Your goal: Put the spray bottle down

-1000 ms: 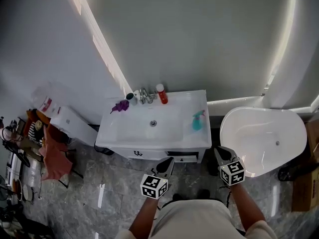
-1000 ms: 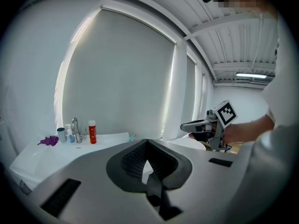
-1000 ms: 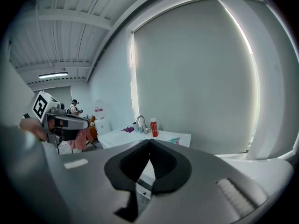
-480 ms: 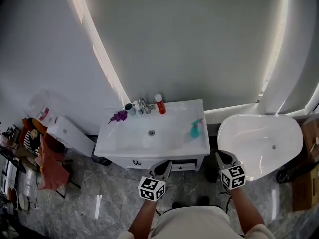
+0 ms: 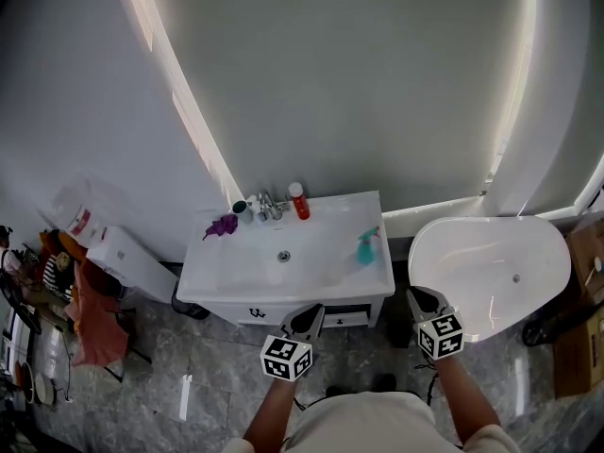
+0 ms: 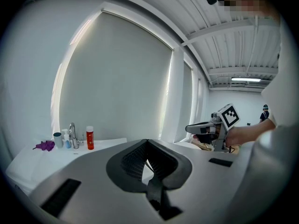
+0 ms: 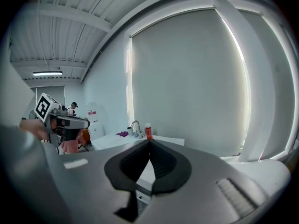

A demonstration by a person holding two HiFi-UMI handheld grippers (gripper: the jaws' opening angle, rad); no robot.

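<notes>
Spray bottle (image 5: 366, 245), teal: set on the right-hand part of the white washbasin (image 5: 231, 258), close to its right edge and apart from both tools. Whether it stands upright or lies tilted cannot be told from above.

Left gripper (image 5: 313, 311): held below the washbasin's front edge, in front of the cabinet, pointed toward the basin. Its jaws are seen pressed together at the tips in the left gripper view, with nothing pinched between them.

Right gripper (image 5: 416, 295): held in the gap between the washbasin and the white bathtub (image 5: 491, 291), level with the left one. In the right gripper view its jaws are likewise closed tip to tip, and nothing is gripped.

Along the back rim of the washbasin (left to right) are noted a purple item (image 5: 224, 225), a dark cup (image 5: 240, 208), a chrome faucet (image 5: 267, 206) and a red bottle (image 5: 299, 201) with a white cap. The drain (image 5: 283, 255) is seen in the middle of the bowl.
</notes>
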